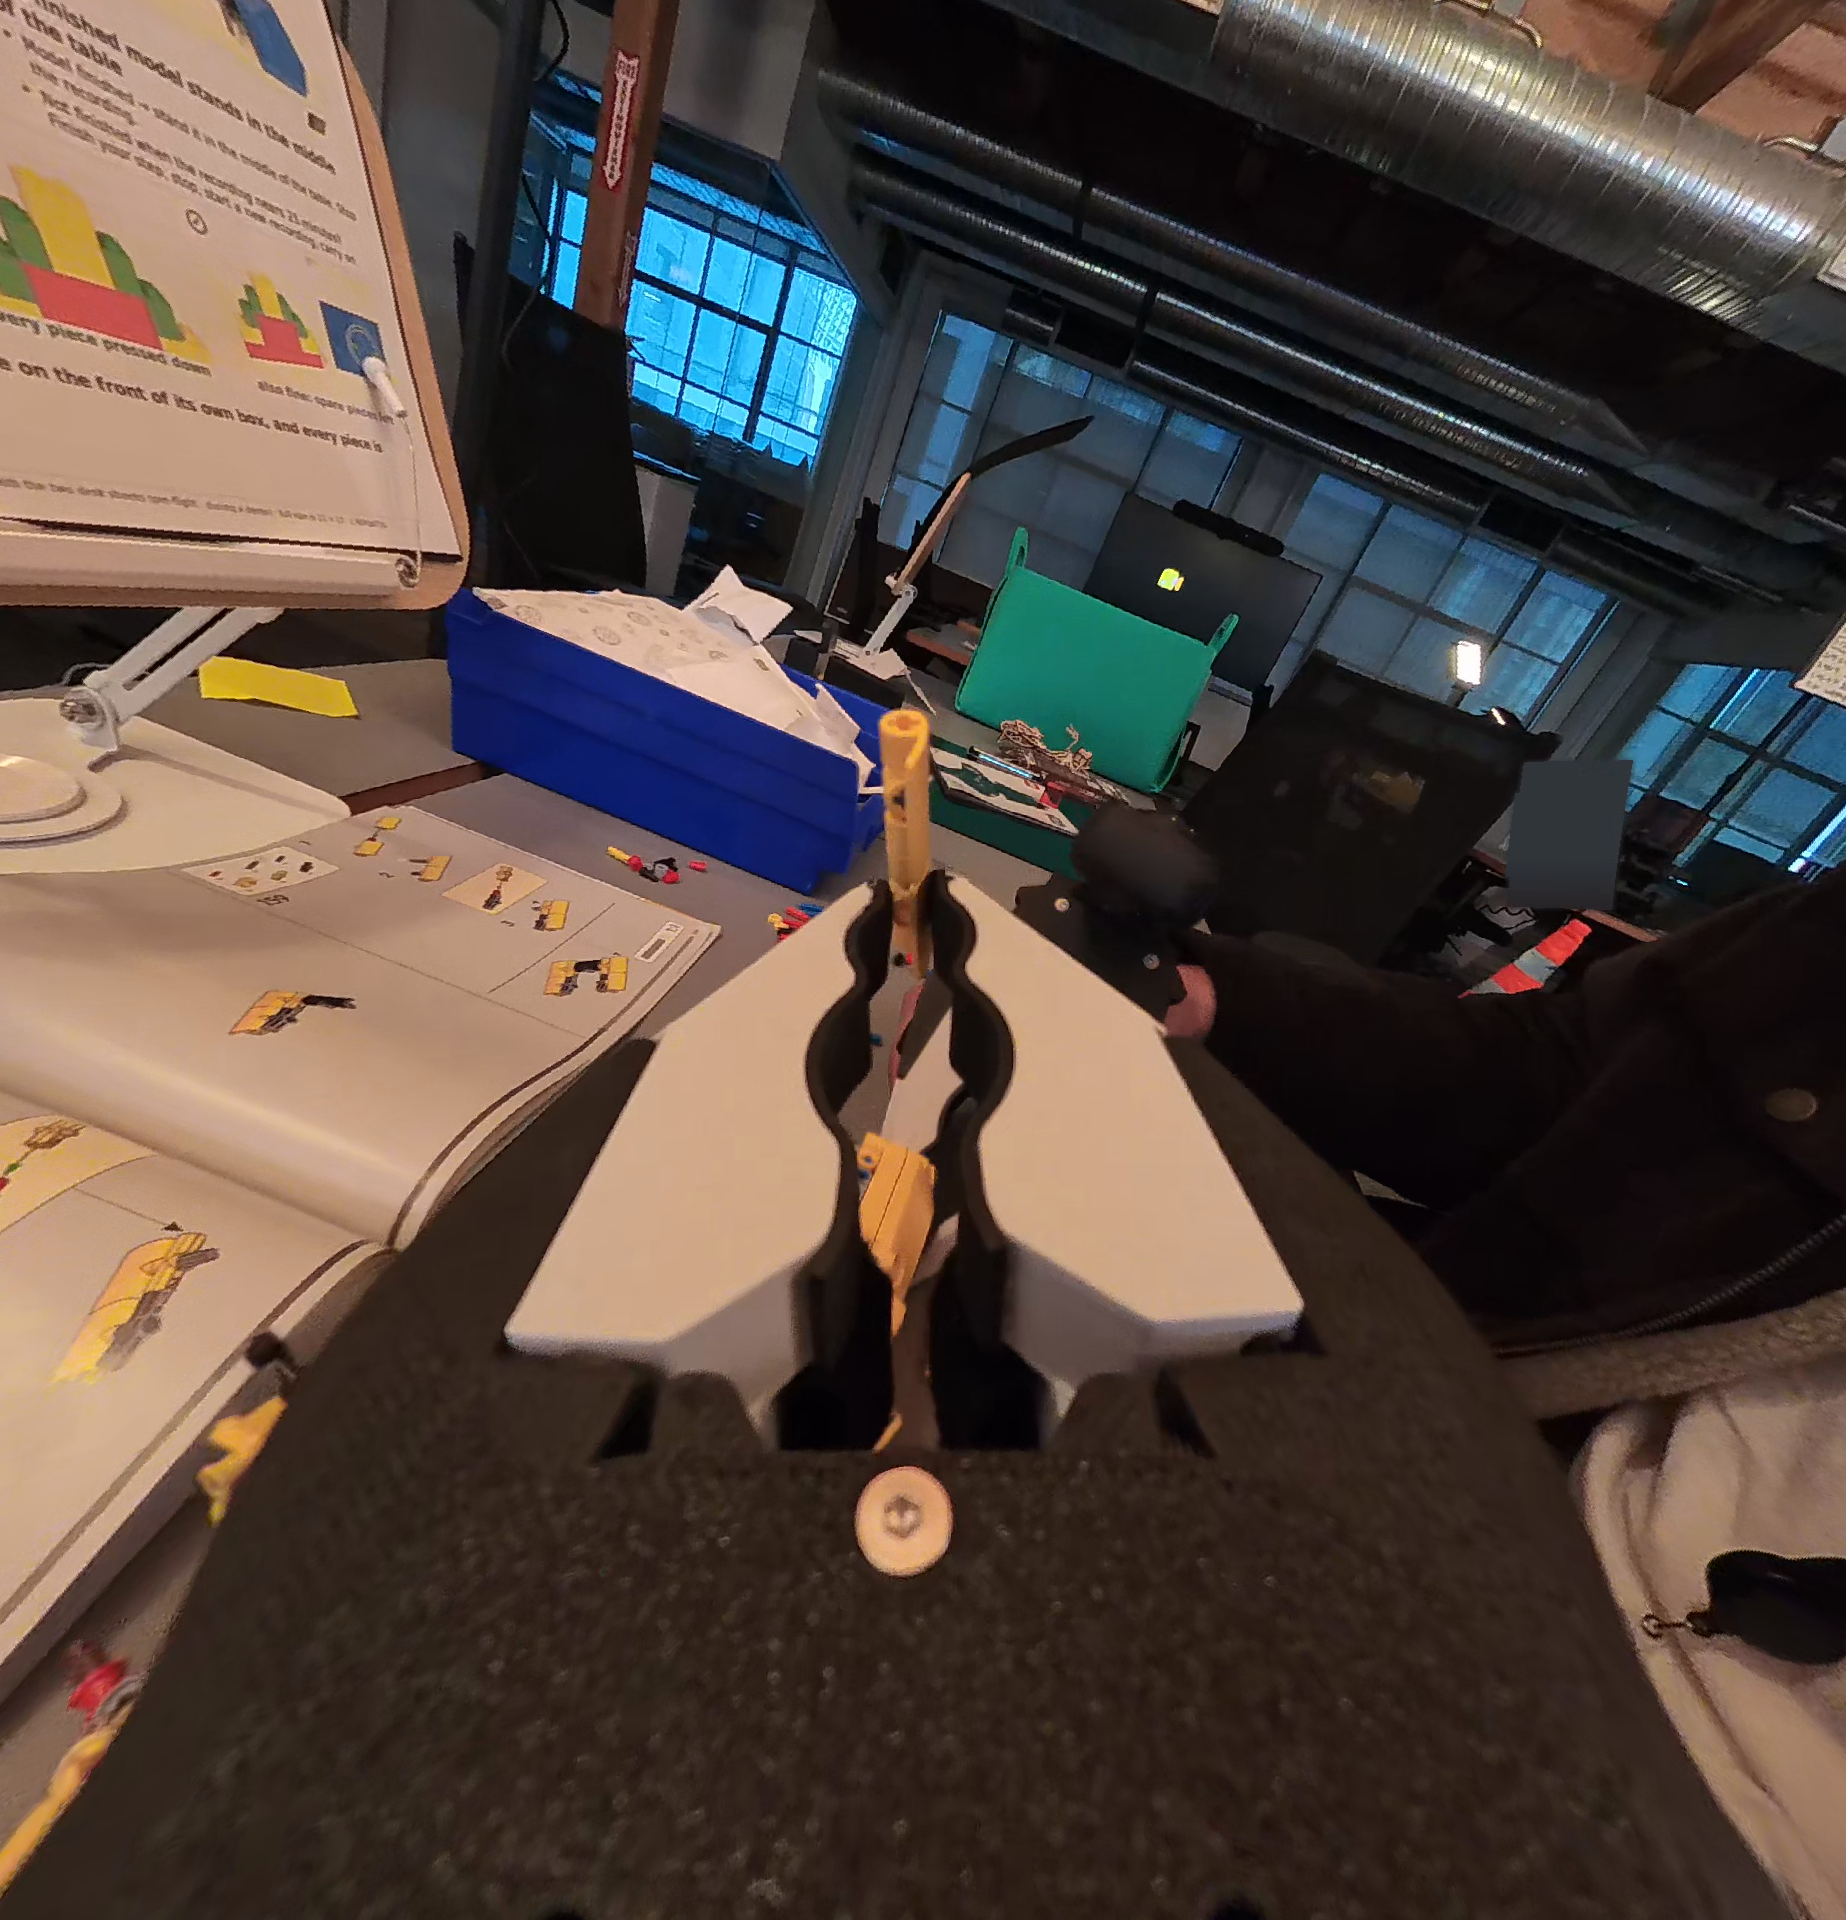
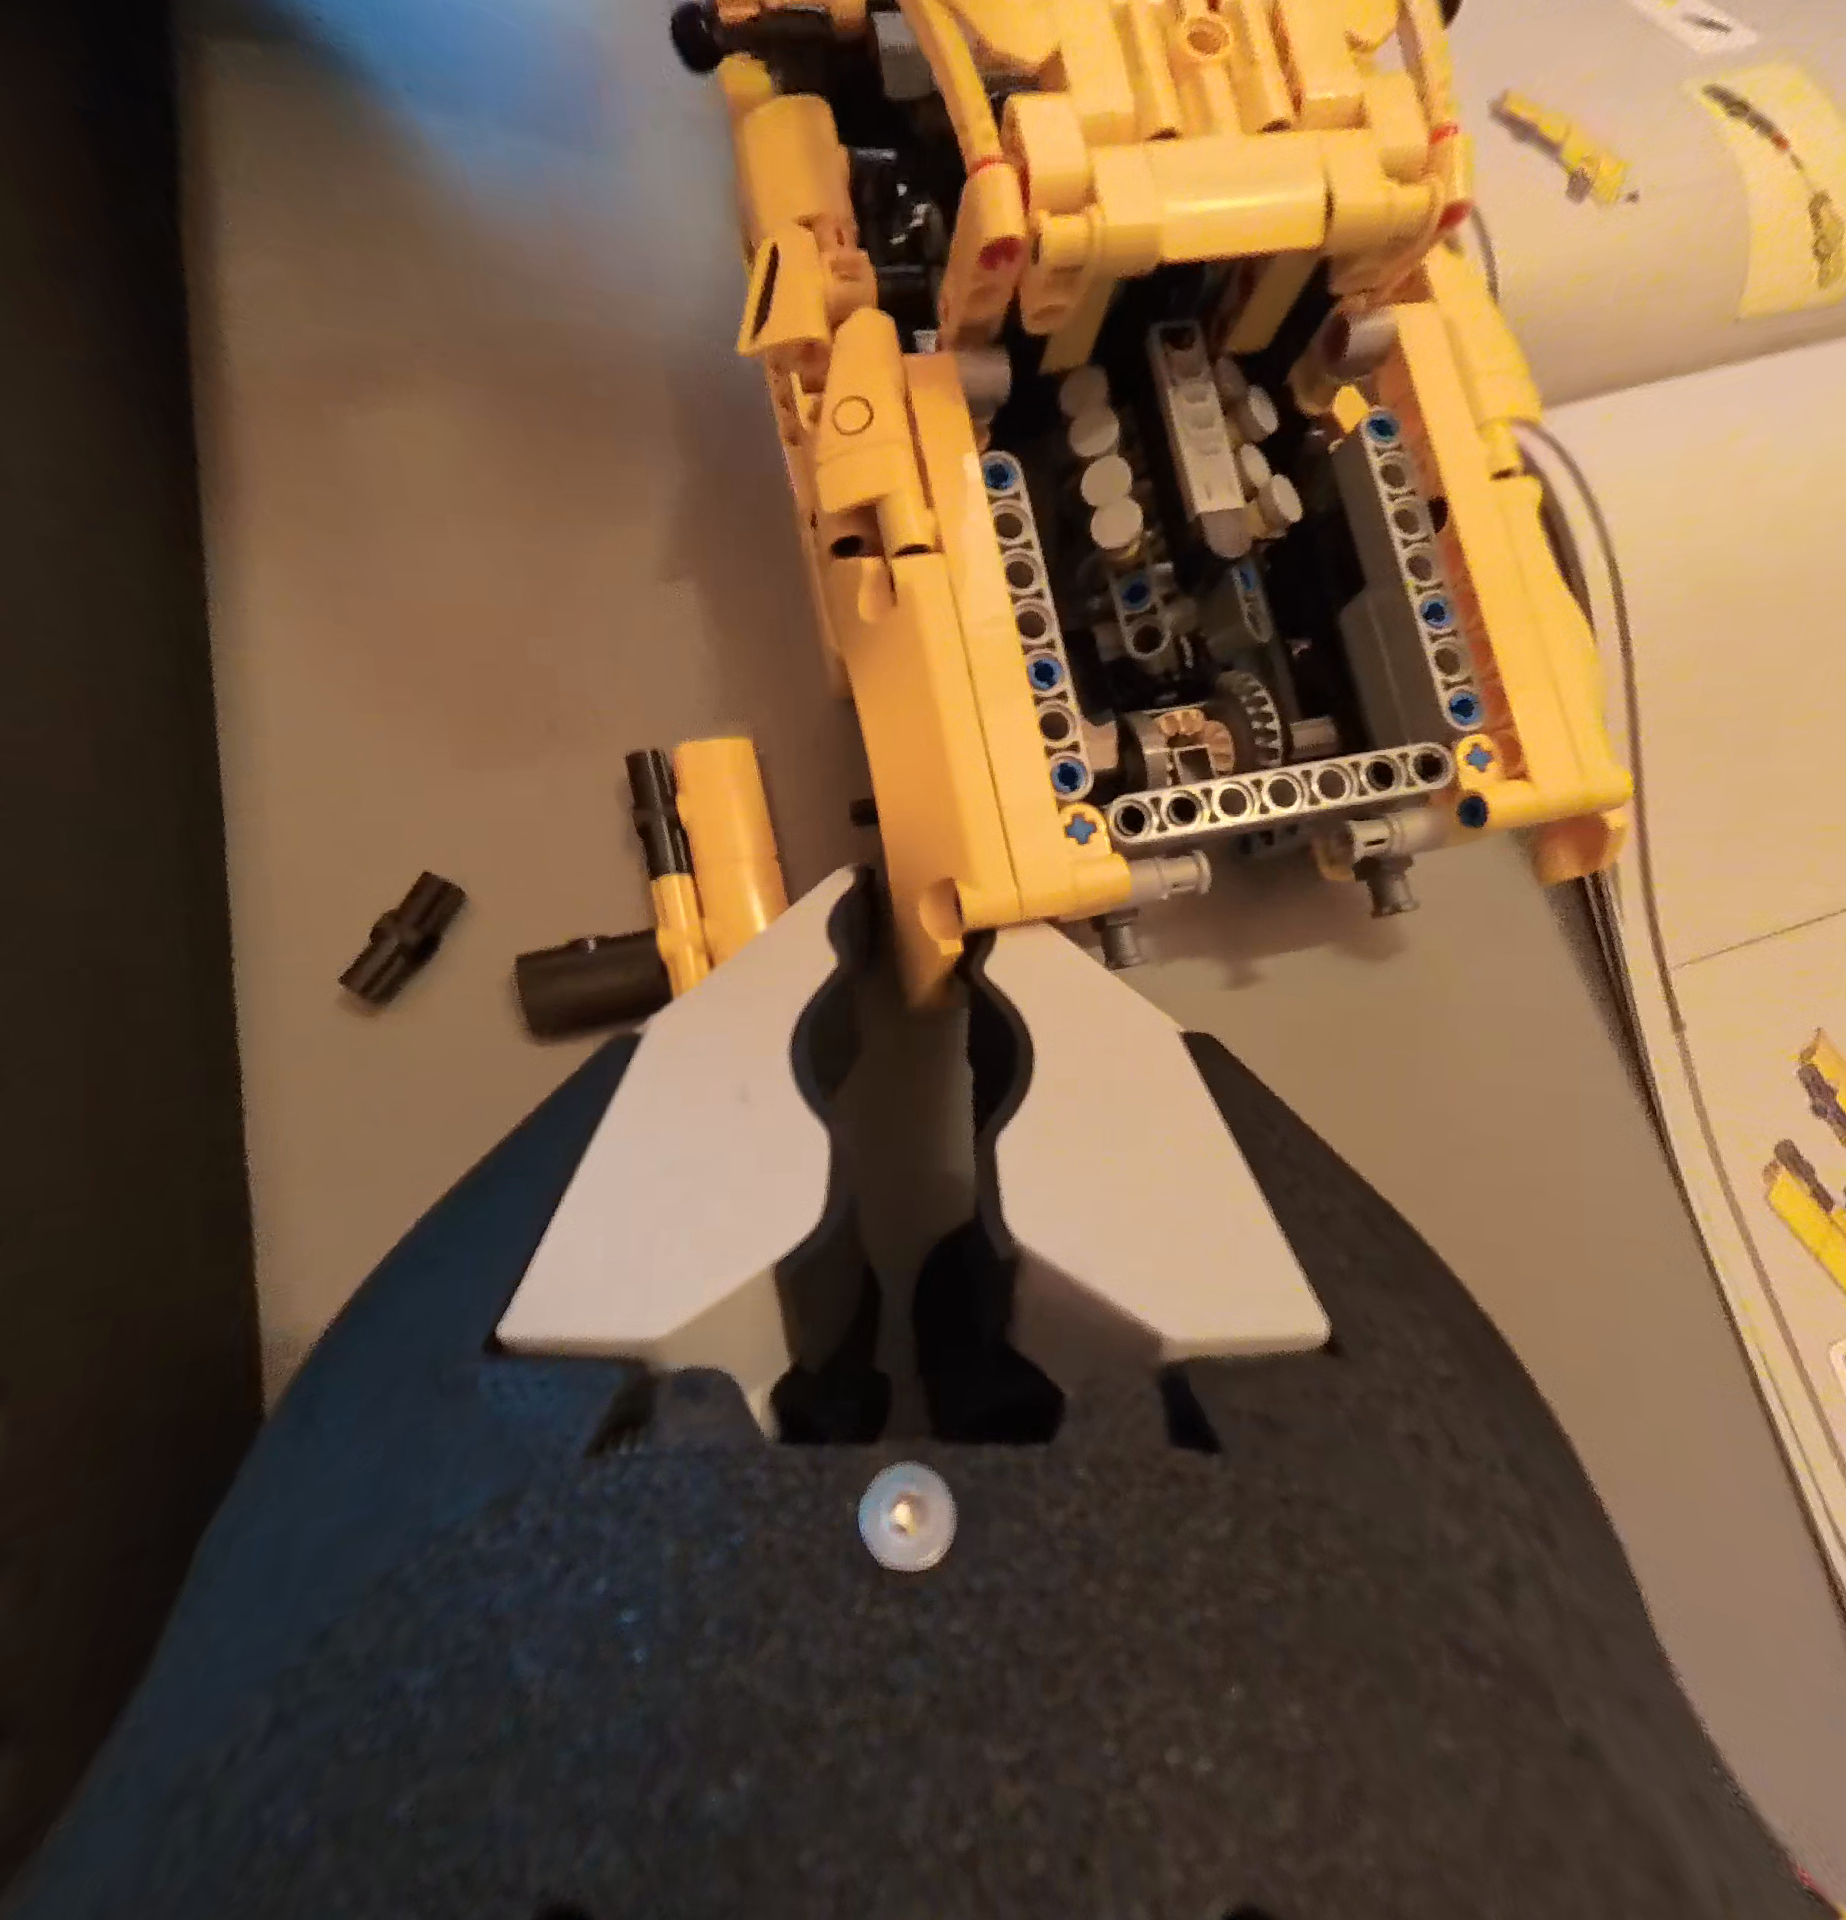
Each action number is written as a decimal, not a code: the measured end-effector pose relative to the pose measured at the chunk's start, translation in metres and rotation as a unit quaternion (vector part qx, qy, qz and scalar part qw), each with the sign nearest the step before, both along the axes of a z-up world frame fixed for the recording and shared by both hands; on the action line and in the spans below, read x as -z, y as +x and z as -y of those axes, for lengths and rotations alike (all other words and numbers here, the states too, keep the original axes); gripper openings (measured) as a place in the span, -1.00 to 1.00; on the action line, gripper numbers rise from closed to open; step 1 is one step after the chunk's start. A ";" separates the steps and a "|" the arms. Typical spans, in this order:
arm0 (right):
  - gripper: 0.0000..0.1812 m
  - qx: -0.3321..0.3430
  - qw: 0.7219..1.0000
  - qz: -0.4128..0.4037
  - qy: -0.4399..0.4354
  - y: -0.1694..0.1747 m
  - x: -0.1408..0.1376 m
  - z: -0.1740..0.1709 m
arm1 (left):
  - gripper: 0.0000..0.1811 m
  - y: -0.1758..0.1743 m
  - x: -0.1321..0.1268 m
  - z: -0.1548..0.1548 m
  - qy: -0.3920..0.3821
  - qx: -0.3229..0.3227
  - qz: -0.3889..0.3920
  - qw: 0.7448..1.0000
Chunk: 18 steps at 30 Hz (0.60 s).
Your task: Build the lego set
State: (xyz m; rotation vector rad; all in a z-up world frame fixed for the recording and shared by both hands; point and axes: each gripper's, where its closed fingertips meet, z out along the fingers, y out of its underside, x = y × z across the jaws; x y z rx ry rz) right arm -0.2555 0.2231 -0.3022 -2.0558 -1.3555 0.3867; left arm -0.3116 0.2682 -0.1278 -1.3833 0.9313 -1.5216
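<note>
My left gripper point(image 1: 911, 914) is shut on a thin yellow lego beam point(image 1: 904, 800) that sticks up past the fingertips, raised above the table. My right gripper point(image 2: 924, 925) is shut on the yellow side panel at the rear corner of the yellow lego vehicle model point(image 2: 1189, 499), which rests on the grey table with its grey inner frame and gears open to view. A small yellow and black sub-assembly point(image 2: 690, 842) and a loose black connector point(image 2: 405, 935) lie on the table left of my right fingers.
An open instruction booklet point(image 1: 306, 997) lies left of my left gripper and also shows in the right wrist view point(image 2: 1729, 935). A blue bin point(image 1: 638, 727) with paper bags, small loose pieces point(image 1: 649, 862), a white lamp base point(image 1: 98, 790), a green bin point(image 1: 1085, 675) and a person's dark sleeve point(image 1: 1470, 1060) surround it. Spacing between my two grippers at the tips: around 20 cm. The loose black connector point(image 2: 405, 935) is about 8 cm from my right fingertips and 20 cm from my left.
</note>
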 end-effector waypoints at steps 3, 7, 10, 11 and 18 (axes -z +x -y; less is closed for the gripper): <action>-0.78 0.021 1.000 0.010 0.015 0.010 -0.001 -0.002 | -0.93 -0.002 -0.001 -0.002 -0.002 -0.003 0.003 1.000; -0.79 0.038 0.999 -0.028 0.014 0.013 -0.006 0.002 | -0.93 -0.001 -0.001 -0.001 -0.001 -0.001 0.002 1.000; -0.80 0.023 0.999 -0.030 0.025 0.007 -0.002 -0.003 | -0.93 0.000 -0.001 0.000 0.000 0.001 0.002 1.000; -0.78 0.019 0.999 -0.034 0.024 0.007 -0.002 -0.005 | -0.93 0.000 -0.001 0.000 -0.001 0.001 0.002 1.000; -0.90 -0.031 0.997 -0.065 -0.011 -0.008 0.002 -0.001 | -0.93 0.001 -0.001 0.002 -0.002 0.004 0.002 1.000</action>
